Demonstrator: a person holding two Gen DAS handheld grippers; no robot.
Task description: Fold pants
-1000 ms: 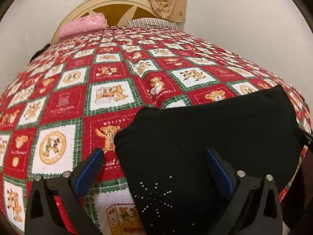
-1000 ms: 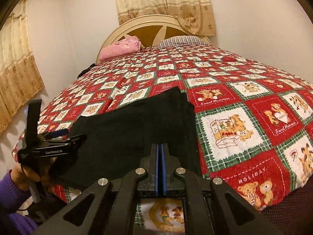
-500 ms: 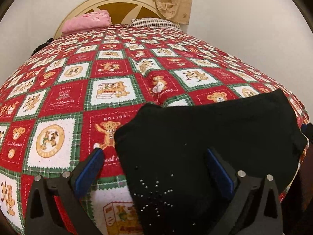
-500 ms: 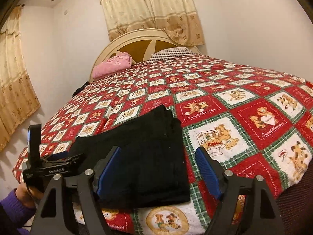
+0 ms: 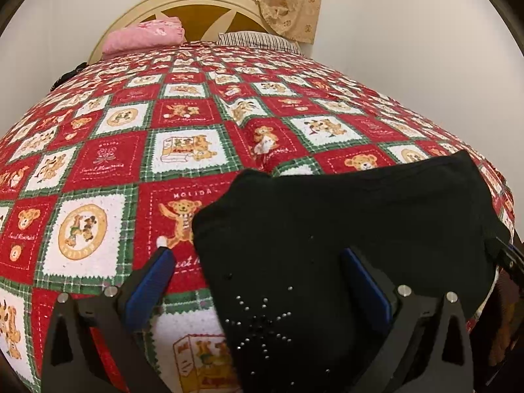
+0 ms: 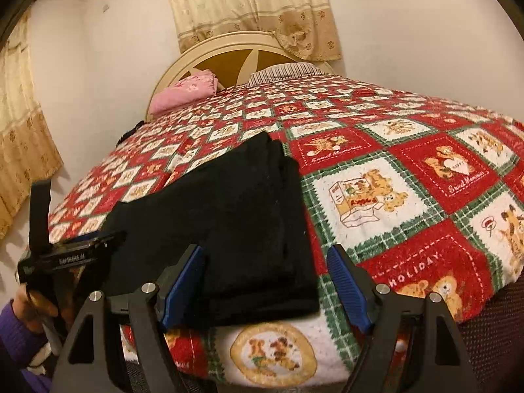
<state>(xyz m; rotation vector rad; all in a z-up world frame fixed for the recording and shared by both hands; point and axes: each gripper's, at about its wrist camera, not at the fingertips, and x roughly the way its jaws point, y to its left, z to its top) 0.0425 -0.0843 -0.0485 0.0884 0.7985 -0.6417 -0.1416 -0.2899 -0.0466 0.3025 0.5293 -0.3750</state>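
Note:
The black pants (image 5: pixel 344 229) lie folded into a flat rectangle near the front edge of the bed, with a starburst of small studs (image 5: pixel 262 321) on the near end. My left gripper (image 5: pixel 255 252) is open just above that studded end, straddling the pants' left edge. My right gripper (image 6: pixel 265 250) is also open, and the near corner of the pants (image 6: pixel 229 213) lies between its blue pads without being pressed. In the right wrist view the left gripper (image 6: pixel 75 252) shows at the far left, held by a hand in a purple sleeve (image 6: pixel 19 334).
A red, green and white teddy-bear quilt (image 6: pixel 409 196) covers the bed. A pink folded cloth (image 5: pixel 144 34) and a striped pillow (image 5: pixel 258 39) lie by the cream headboard (image 6: pixel 245 52). Beige curtains (image 6: pixel 255 6) hang behind, and the bed's front edge drops off below the grippers.
My right gripper went from shut to open and settled slightly lower over the pants' near corner. The left gripper stayed open in the same place.

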